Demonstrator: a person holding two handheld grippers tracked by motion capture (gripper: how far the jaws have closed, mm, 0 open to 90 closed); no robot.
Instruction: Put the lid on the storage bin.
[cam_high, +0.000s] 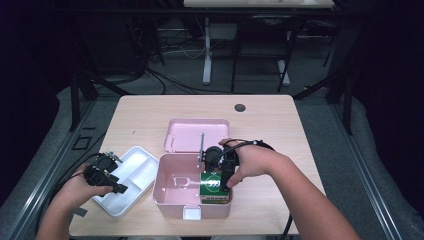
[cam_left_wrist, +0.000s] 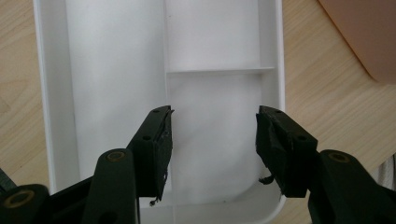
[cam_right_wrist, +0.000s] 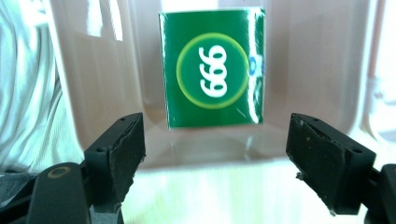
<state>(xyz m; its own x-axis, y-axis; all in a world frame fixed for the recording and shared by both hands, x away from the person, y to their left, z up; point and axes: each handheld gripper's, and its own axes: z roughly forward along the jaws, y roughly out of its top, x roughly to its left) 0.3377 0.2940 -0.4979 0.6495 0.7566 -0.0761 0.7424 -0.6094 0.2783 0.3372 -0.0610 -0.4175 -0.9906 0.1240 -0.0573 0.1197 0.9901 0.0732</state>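
over the pink box (cam_high: 170, 192), at its right end, my right gripper (cam_high: 225, 175) hangs with jaws spread wide and nothing between them; the green pack (cam_right_wrist: 212, 67) lies inside the box, ahead of the pads and clear of both. from the high view the pack (cam_high: 214, 186) sits against the right wall, flat side up, and looks settled. my judgement: the placing is done and the step in hand is to withdraw cleanly. to do it well i should lift straight, keeping the jaws parted so neither pad drags the pack or clips the box wall, and stay clear of the open lid (cam_high: 197, 134) behind. my left gripper (cam_left_wrist: 212, 144) rests over the white tray (cam_left_wrist: 56, 93), jaws also spread and empty, astride its centre divider; the tray (cam_high: 131, 170) lies just left of the box. if the tray is to go in next, i should pinch a rim rather than the divider, and check that the pack leaves it room. risk noted: the pack's glossy wrap may slide if nudged.
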